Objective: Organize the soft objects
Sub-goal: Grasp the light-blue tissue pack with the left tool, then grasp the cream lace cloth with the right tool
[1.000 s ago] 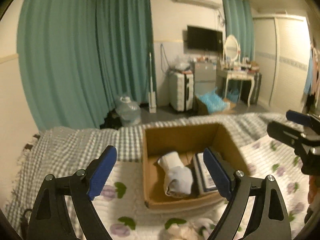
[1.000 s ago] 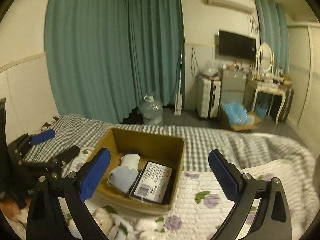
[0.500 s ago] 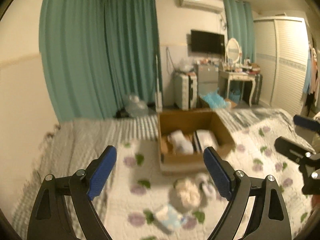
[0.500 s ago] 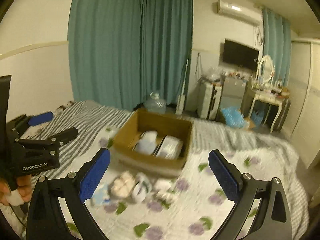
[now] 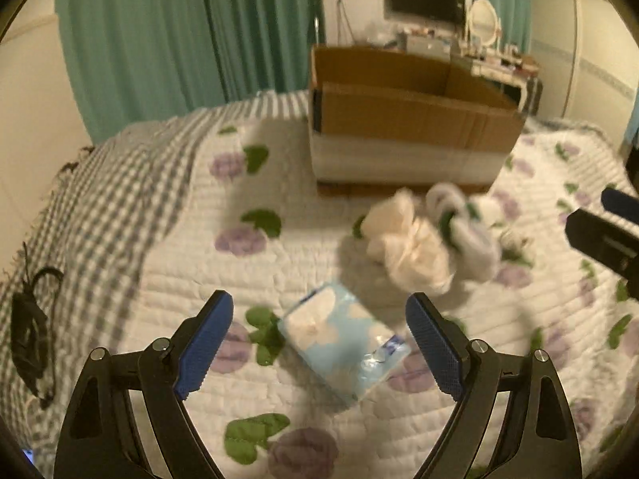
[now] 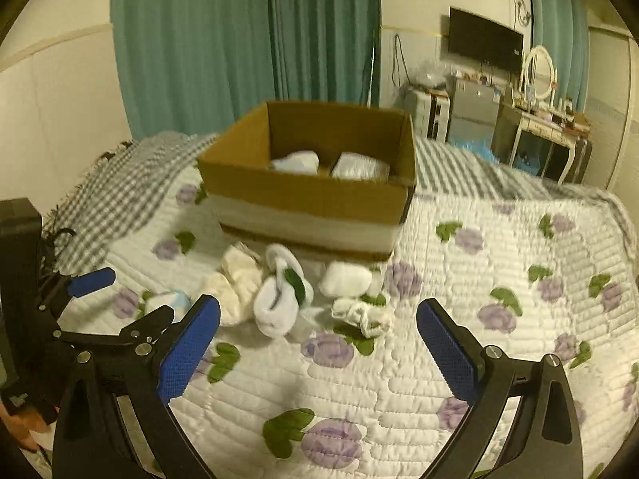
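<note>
Two white bundles (image 6: 330,163) in cardboard box (image 6: 307,199) | left tongs (image 5: 319,339), right tongs (image 6: 318,339) spread, empty

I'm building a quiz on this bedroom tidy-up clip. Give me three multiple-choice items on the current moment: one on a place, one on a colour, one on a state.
1. Where does the light blue plastic tissue pack lie?
A. inside the box
B. on the floral quilt, between the left tool's fingers in its view
C. on the dresser

2. What colour are the curtains?
A. teal
B. red
C. white

3. How do both tools stand?
A. shut on socks
B. one open, one shut
C. both open, holding nothing

Answers: 1 B, the pack rests on the white floral quilt, short of the brown cardboard box. 2 A, teal drapes hang behind the bed. 3 C, the left tool and right tool show wide gaps, with the white rolled socks untouched.
</note>
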Motion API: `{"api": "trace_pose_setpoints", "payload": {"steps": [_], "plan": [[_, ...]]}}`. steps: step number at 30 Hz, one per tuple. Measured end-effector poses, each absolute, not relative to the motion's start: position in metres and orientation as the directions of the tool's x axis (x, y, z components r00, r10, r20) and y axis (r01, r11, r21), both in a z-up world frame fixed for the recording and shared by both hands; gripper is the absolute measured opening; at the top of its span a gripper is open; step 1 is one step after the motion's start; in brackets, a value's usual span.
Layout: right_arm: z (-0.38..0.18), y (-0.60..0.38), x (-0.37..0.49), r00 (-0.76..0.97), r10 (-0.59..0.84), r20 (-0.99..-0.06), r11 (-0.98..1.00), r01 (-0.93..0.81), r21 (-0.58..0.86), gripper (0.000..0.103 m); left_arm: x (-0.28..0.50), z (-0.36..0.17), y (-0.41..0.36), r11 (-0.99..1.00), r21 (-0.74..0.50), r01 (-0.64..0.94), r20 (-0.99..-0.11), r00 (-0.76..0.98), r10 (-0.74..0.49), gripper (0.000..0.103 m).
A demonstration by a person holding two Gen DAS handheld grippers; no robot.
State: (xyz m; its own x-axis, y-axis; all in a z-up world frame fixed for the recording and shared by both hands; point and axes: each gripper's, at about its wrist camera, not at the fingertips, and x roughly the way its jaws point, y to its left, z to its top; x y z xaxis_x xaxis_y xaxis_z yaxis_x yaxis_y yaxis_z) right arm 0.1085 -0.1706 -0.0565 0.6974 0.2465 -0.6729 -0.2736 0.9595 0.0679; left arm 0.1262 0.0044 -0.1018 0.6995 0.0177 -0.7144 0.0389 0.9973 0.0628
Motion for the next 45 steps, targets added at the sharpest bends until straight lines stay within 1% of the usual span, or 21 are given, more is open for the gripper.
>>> {"api": "trace_pose_setpoints", "payload": {"steps": [3,8,10,11,12,13,15,16,20,25,28,30,32,34,36,37,38,40,41,42,45], "plan": [[-0.07,-0.172,0.122,0.679,0.227,-0.698,0.963,-0.264,0.057,0.099,0.132,-0.123,0.004,0.996,0.074,0.041,-0.737,0.675,0.027,0.089],[-0.08,-0.174,0.133,0.662,0.231,-0.713,0.965,-0.252,0.079,0.099,0.138,-0.144,0.001,0.995,0.058,0.085,-0.78,0.626,-0.008,0.09],[-0.082,-0.173,0.135,0.662,0.227,-0.715,0.965,-0.249,0.076,0.099,0.139,-0.149,0.0,0.994,0.047,0.102,-0.793,0.609,-0.026,0.087],[-0.082,-0.171,0.134,0.663,0.225,-0.714,0.966,-0.249,0.072,0.099,0.14,-0.151,0.0,0.993,0.037,0.111,-0.799,0.601,-0.037,0.086],[-0.082,-0.17,0.135,0.665,0.222,-0.713,0.966,-0.249,0.069,0.099,0.141,-0.154,0.0,0.992,0.02,0.122,-0.806,0.59,-0.056,0.072],[-0.082,-0.168,0.134,0.668,0.22,-0.711,0.966,-0.25,0.064,0.099,0.142,-0.156,0.001,0.992,0.002,0.128,-0.81,0.582,-0.074,0.066],[-0.08,-0.164,0.132,0.674,0.218,-0.706,0.965,-0.256,0.054,0.099,0.141,-0.156,0.003,0.989,-0.026,0.142,-0.809,0.579,-0.104,0.06],[-0.079,-0.161,0.13,0.679,0.22,-0.701,0.964,-0.26,0.051,0.099,0.14,-0.155,0.004,0.988,-0.039,0.151,-0.808,0.576,-0.12,0.055],[-0.07,-0.149,0.121,0.703,0.233,-0.672,0.957,-0.29,0.029,0.099,0.135,-0.149,0.006,0.985,-0.056,0.163,-0.796,0.588,-0.143,0.054],[-0.067,-0.127,0.115,0.696,0.277,-0.663,0.936,-0.351,0.022,0.098,0.129,-0.123,0.024,0.988,-0.051,0.147,-0.747,0.652,-0.135,0.054],[-0.074,-0.11,0.117,0.665,0.304,-0.683,0.919,-0.392,0.027,0.09,0.134,-0.113,0.038,0.994,-0.004,0.113,-0.722,0.687,-0.082,0.054],[-0.081,-0.096,0.119,0.641,0.326,-0.695,0.907,-0.42,0.038,0.085,0.138,-0.11,0.052,0.996,-0.021,0.081,-0.719,0.691,-0.072,0.054],[-0.088,-0.081,0.12,0.62,0.339,-0.707,0.89,-0.455,0.028,0.077,0.142,-0.111,0.063,0.998,-0.042,0.055,-0.723,0.687,-0.068,0.054],[-0.096,-0.065,0.121,0.613,0.331,-0.718,0.878,-0.479,-0.005,0.074,0.144,-0.113,0.071,0.999,-0.038,0.03,-0.726,0.686,-0.048,0.054],[-0.104,-0.056,0.126,0.605,0.322,-0.728,0.872,-0.489,-0.021,0.069,0.145,-0.116,0.075,0.999,-0.043,0.014,-0.732,0.68,-0.041,0.054],[-0.109,-0.054,0.13,0.603,0.304,-0.737,0.876,-0.482,-0.032,0.05,0.146,-0.118,0.077,0.999,-0.051,0.012,-0.736,0.676,-0.046,0.054],[-0.114,-0.053,0.133,0.6,0.285,-0.748,0.882,-0.47,-0.041,0.024,0.146,-0.12,0.079,0.998,-0.057,0.012,-0.738,0.673,-0.05,0.054],[-0.118,-0.055,0.139,0.597,0.265,-0.757,0.894,-0.446,-0.04,0.022,0.146,-0.123,0.079,0.998,-0.06,0.015,-0.739,0.672,-0.055,0.054],[-0.117,-0.059,0.139,0.598,0.28,-0.751,0.896,-0.445,-0.02,0.017,0.145,-0.123,0.079,0.998,-0.059,0.016,-0.738,0.673,-0.055,0.054],[-0.115,-0.061,0.139,0.6,0.295,-0.743,0.896,-0.444,-0.003,0.015,0.144,-0.124,0.079,0.998,-0.059,0.016,-0.738,0.672,-0.054,0.054],[-0.105,-0.068,0.134,0.602,0.338,-0.724,0.891,-0.453,0.039,0.012,0.142,-0.125,0.077,0.998,-0.056,0.022,-0.734,0.677,-0.056,0.054]]}}
